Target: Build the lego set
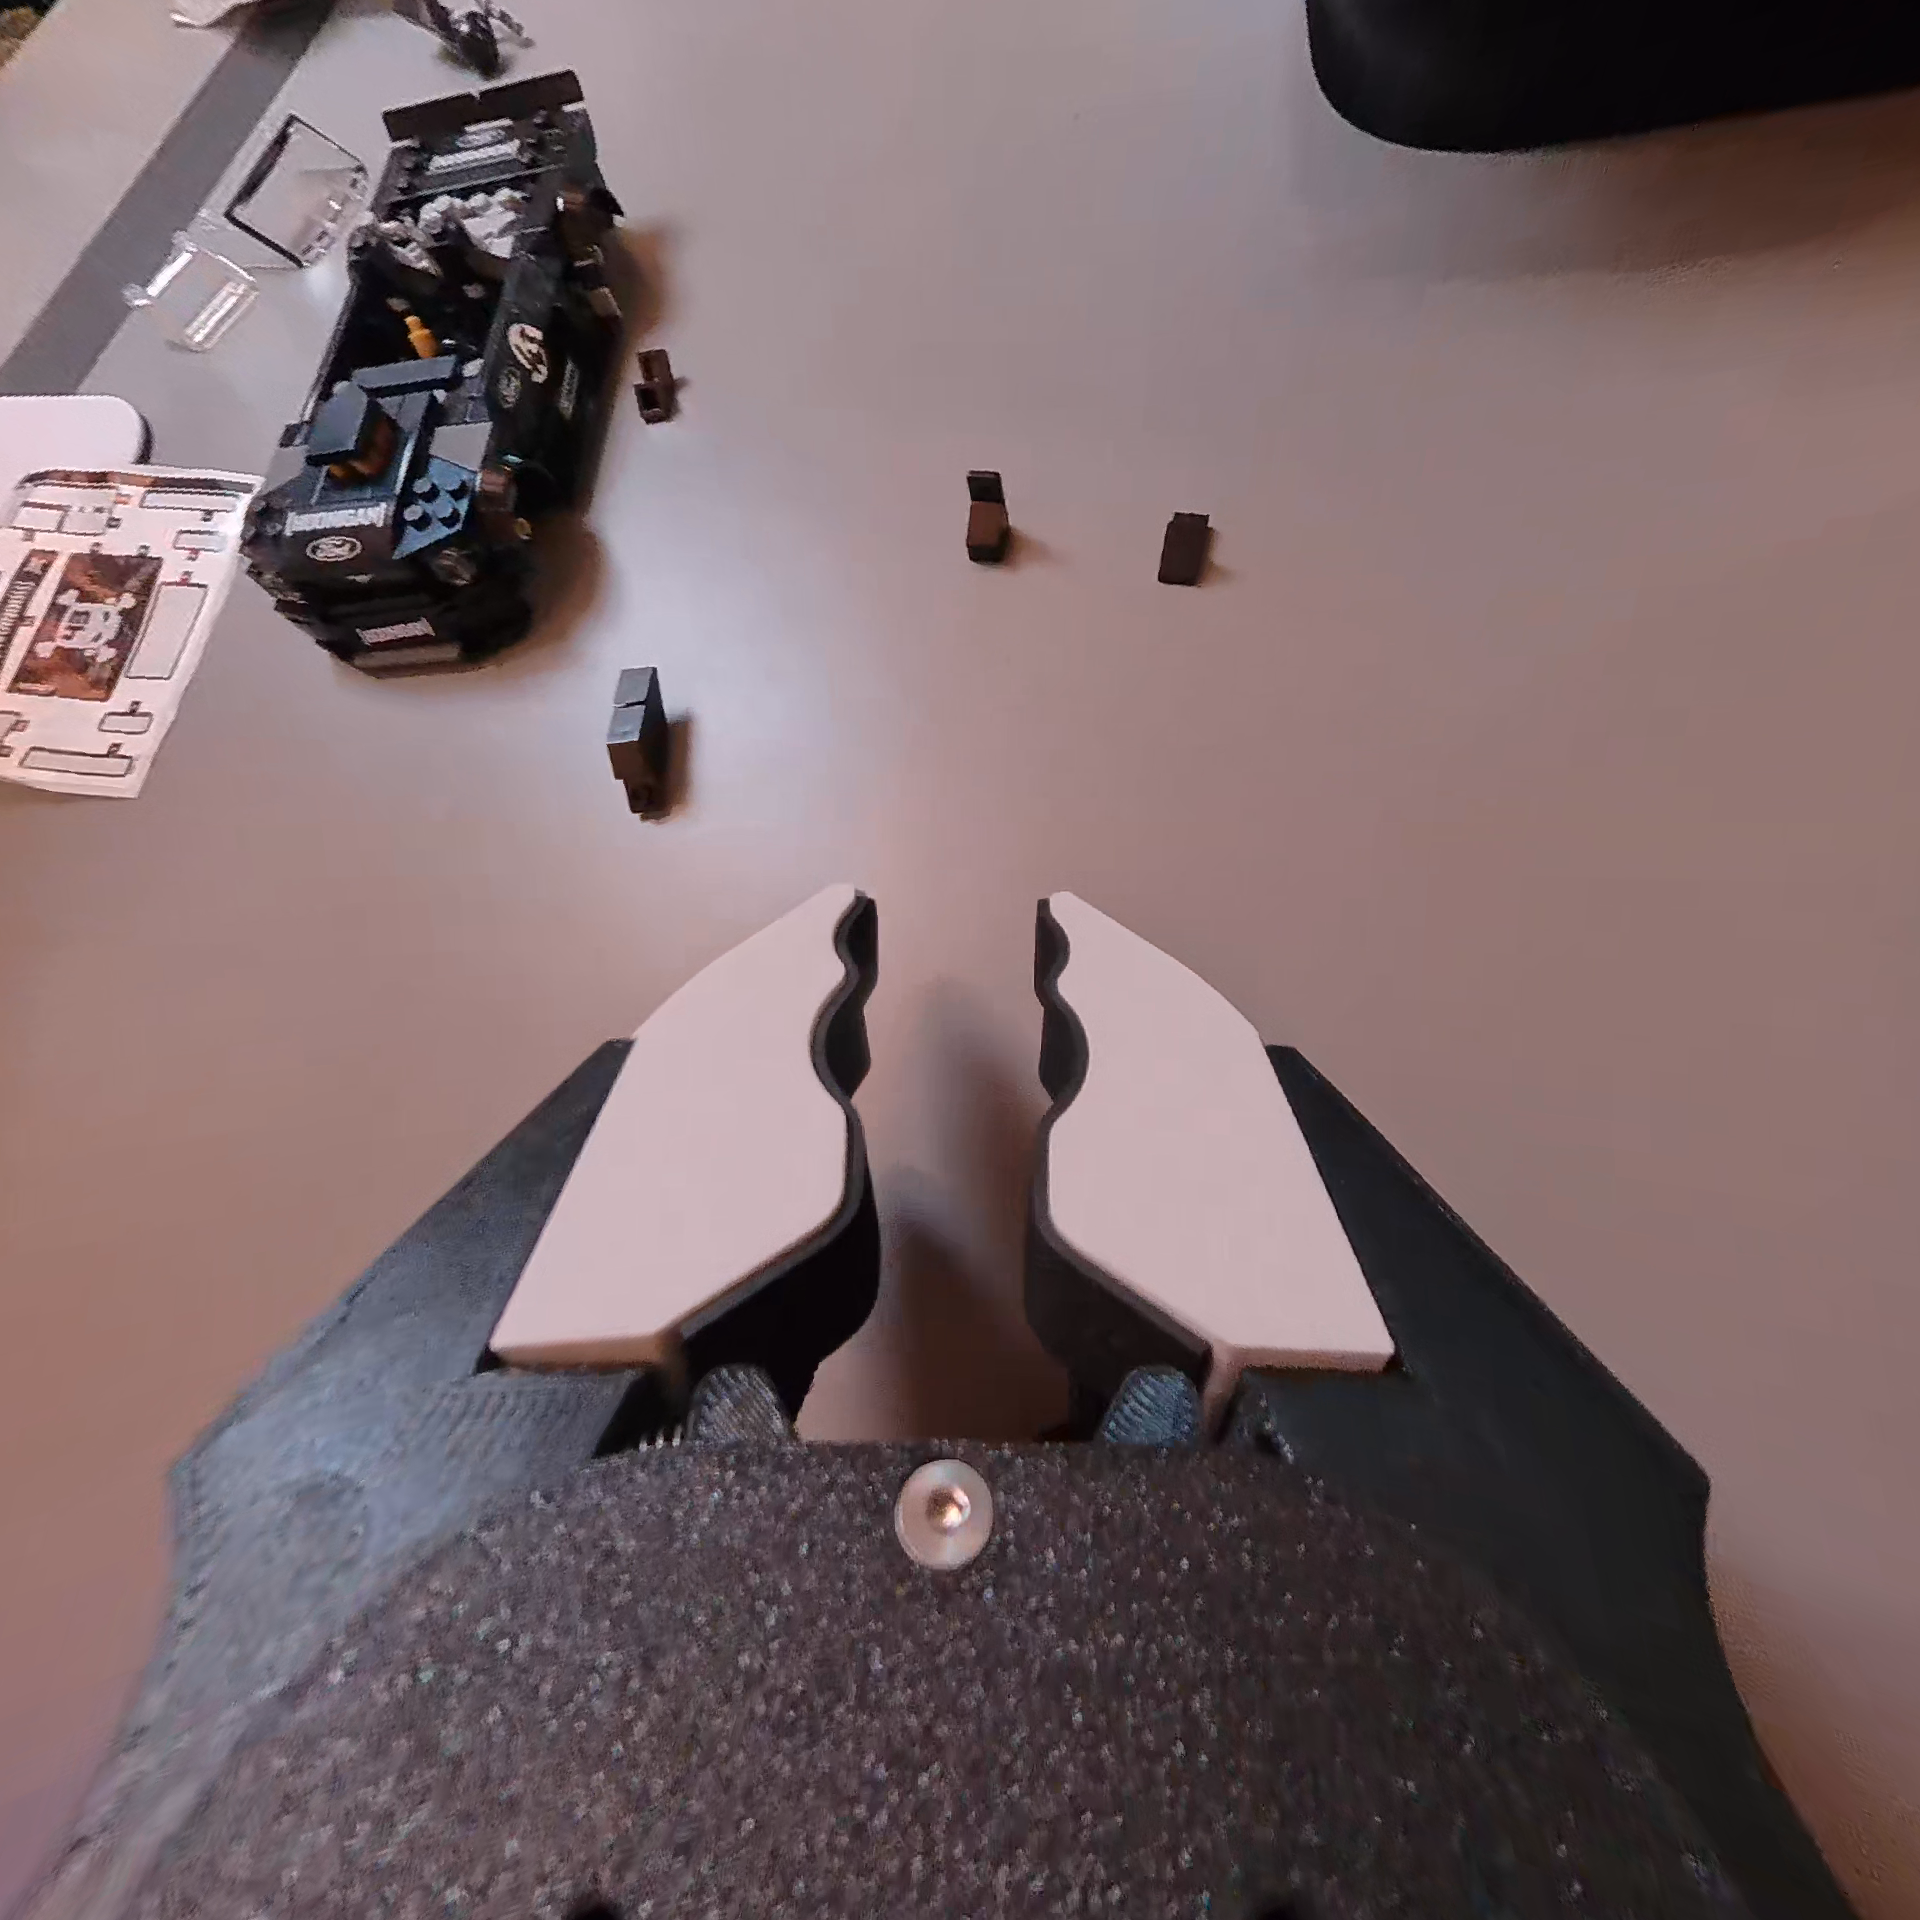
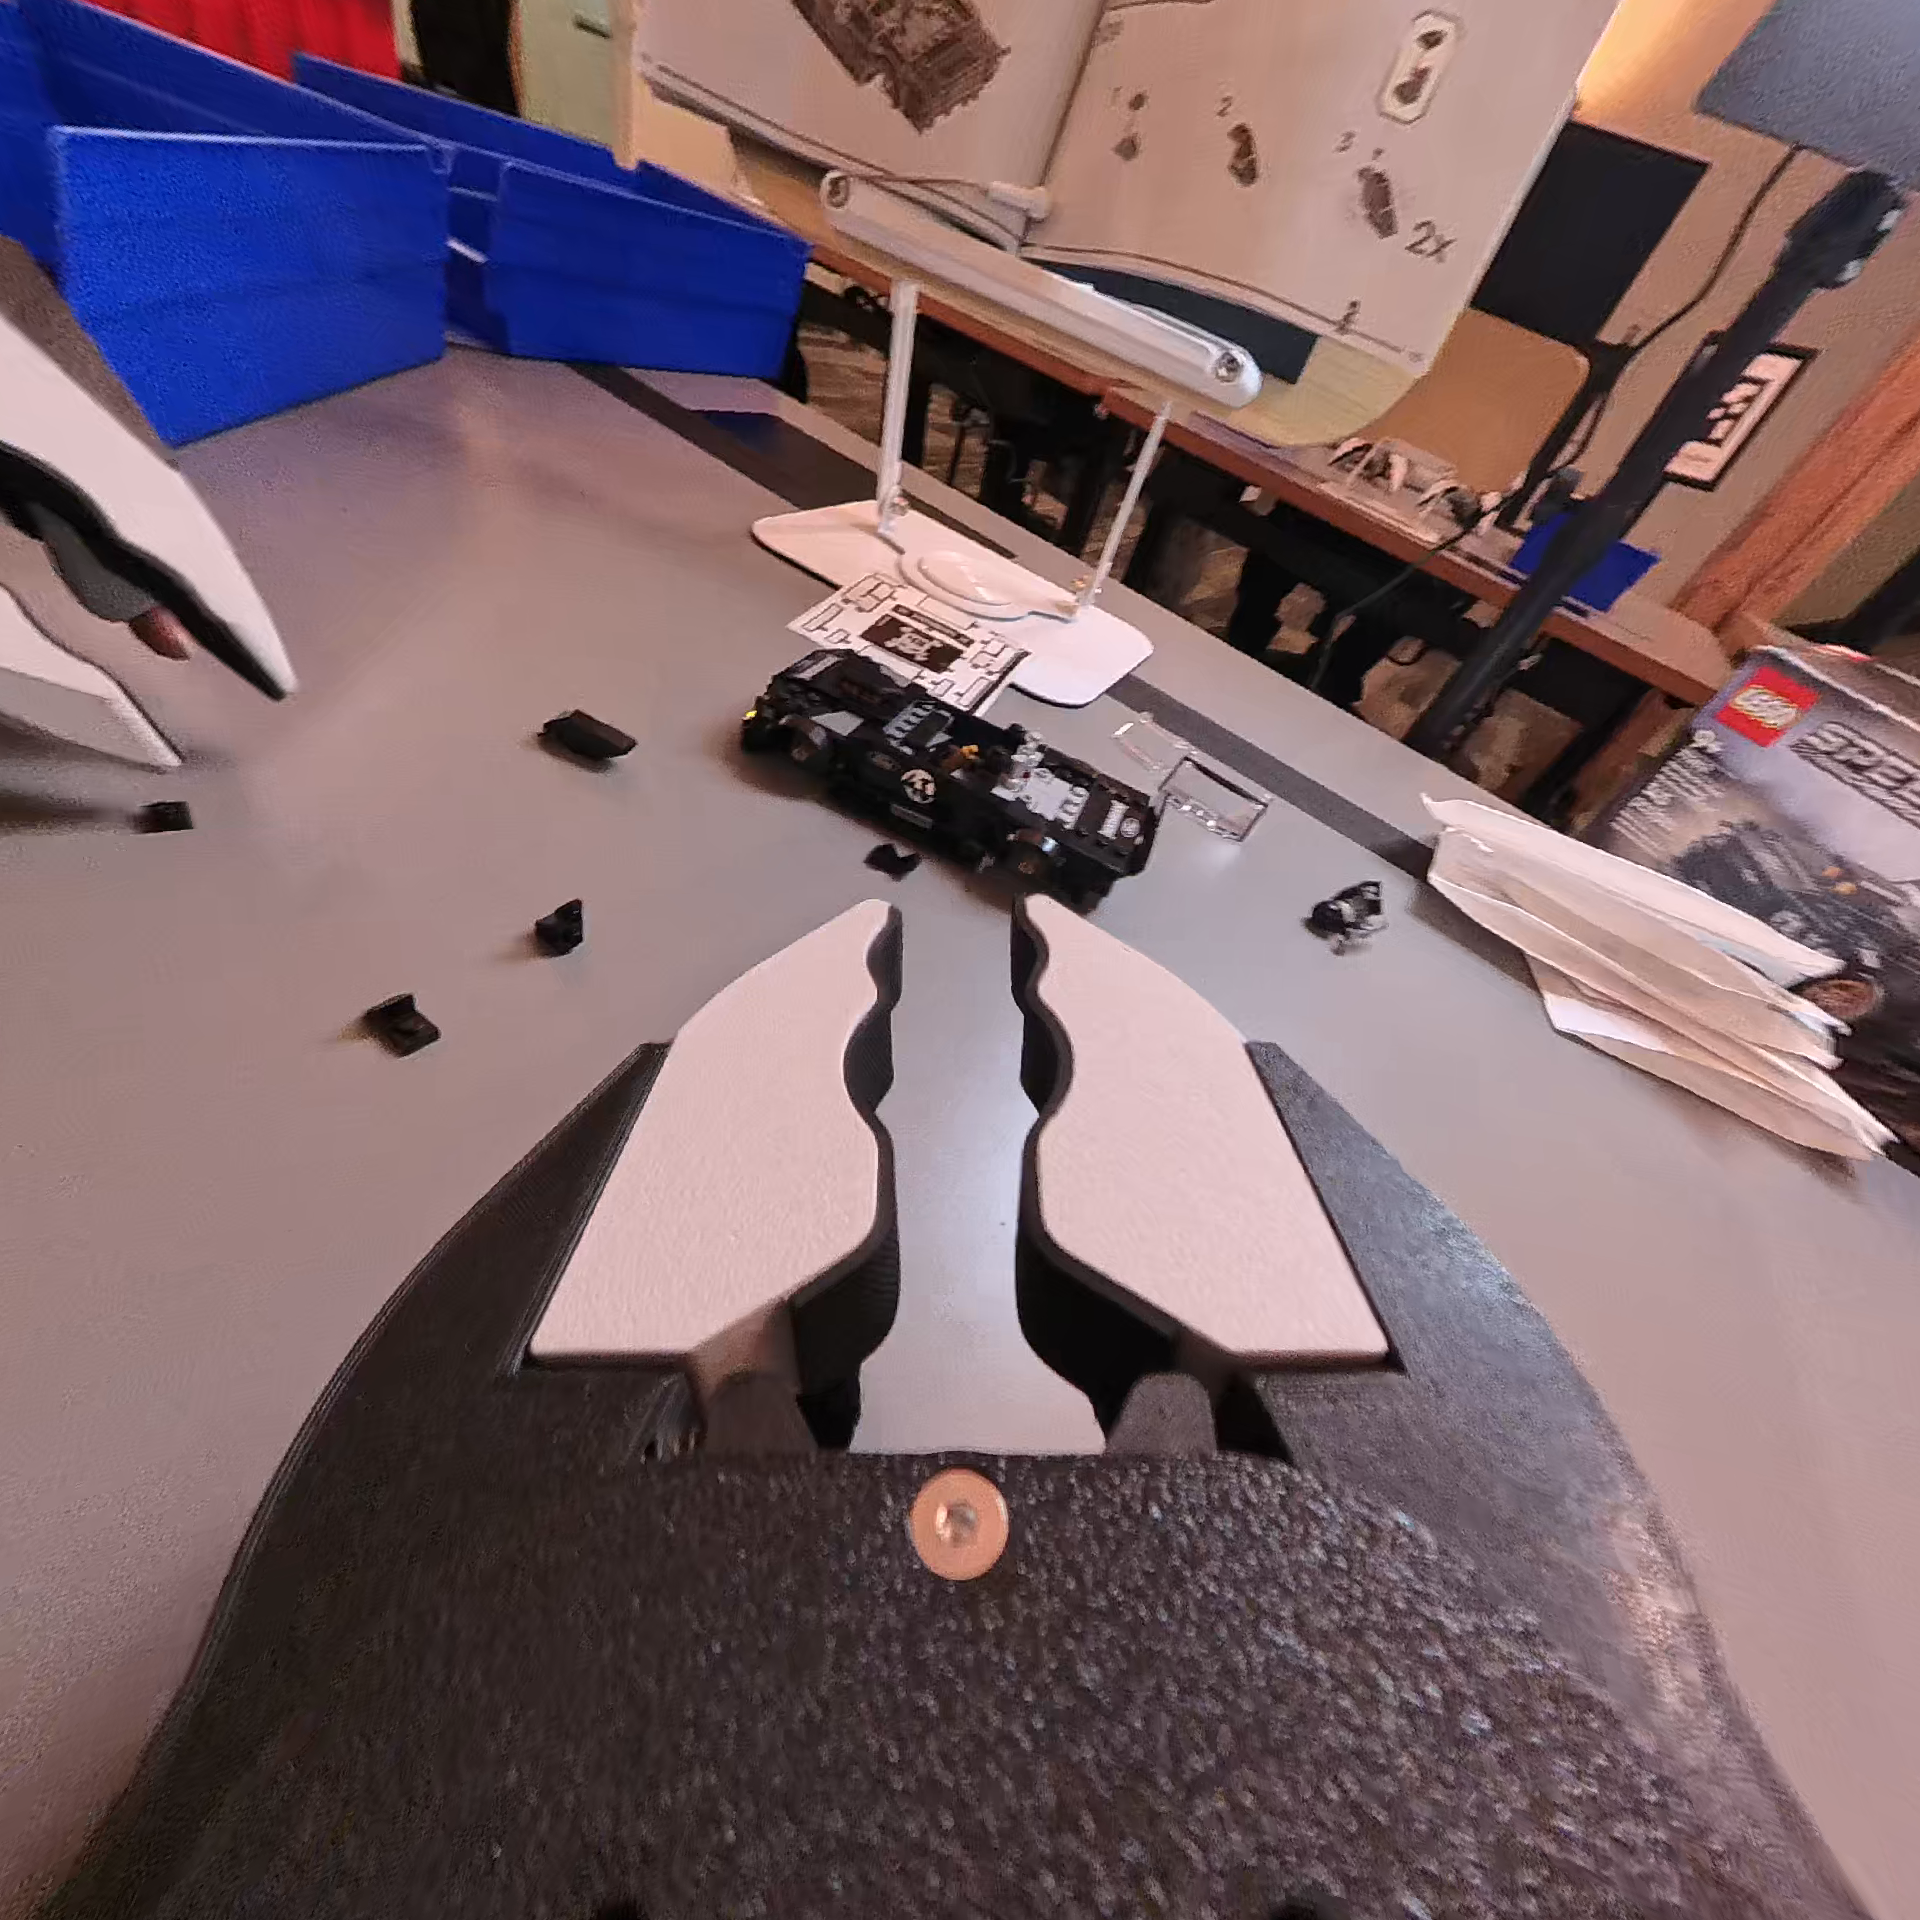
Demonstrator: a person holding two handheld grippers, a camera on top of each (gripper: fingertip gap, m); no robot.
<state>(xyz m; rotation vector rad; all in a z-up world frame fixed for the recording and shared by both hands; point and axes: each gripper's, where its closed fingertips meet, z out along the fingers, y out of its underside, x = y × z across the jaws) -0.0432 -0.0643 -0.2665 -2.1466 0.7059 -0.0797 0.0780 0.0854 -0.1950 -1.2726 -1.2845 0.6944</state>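
1. Left wrist view: the left gripper [image 1: 956, 914], black with two white fingers, hangs low over the smooth grey table [image 1: 1351, 831]. Its fingers are spread apart and hold nothing.
2. The half-built black toy brick car [image 1: 447, 416] sits far off to the left, beside a white sticker sheet [image 1: 94, 623] and clear plastic window pieces [image 1: 260, 229].
3. Four small black bricks lie apart in front of the fingers; the nearest one [image 1: 639, 738] is ahead and to the left. Bare table fills the right side.
4. Right wrist view: the right gripper [image 2: 956, 920] is low too, fingers spread and empty, pointing at the car [image 2: 945, 790].
5. The left gripper [image 2: 156, 623] pokes in from the left edge.
6. Blue plastic bins [image 2: 260, 270] line the far edge. A white stand with the open paper booklet [image 2: 1091, 135] is behind the car. White paper bags [image 2: 1642, 997] and the set's box [image 2: 1808, 790] crowd the right.
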